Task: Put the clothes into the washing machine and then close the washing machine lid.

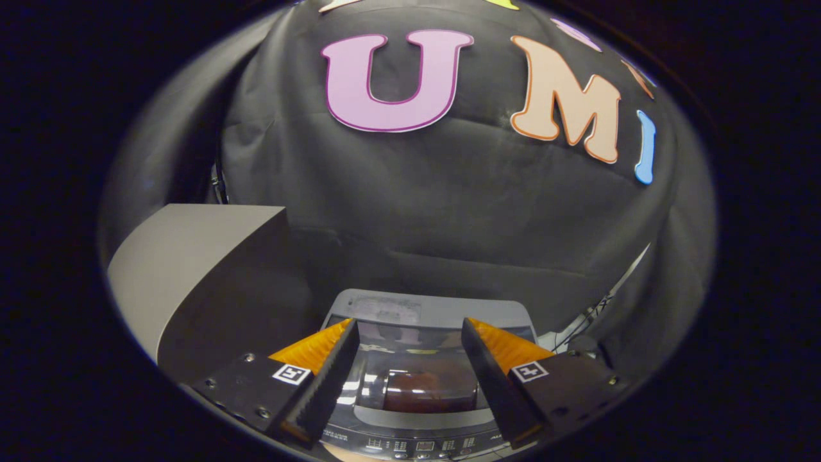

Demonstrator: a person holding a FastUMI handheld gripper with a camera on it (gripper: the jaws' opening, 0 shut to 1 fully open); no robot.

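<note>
In the gripper view, the gripper (407, 359) hangs above a grey top-loading washing machine (430, 308), which sits low in the middle of the frame. Its two fingers are spread wide apart and they hold nothing; between them I see only the machine's top. The lid (420, 369) is a dark, glossy, see-through panel and, as far as I can judge, it lies flat and closed, because reflections run across it and a reddish-brown rounded shape shows under the glass. I cannot tell if this shape is a piece of clothing inside the drum or only a part of the machine. No clothes are visible outside the machine. At the bottom centre of the frame, near the fingers' bases, is the control panel (423, 444) with small buttons. To the left of the machine, at the lower left of the frame, stands a plain grey box-like block (192, 256), well apart from the fingers. If the lid is really down, the task looks almost finished. To do this step well, I would press gently on the front edge of the lid to check it is seated, and keep the fingers away from the buttons.
</note>
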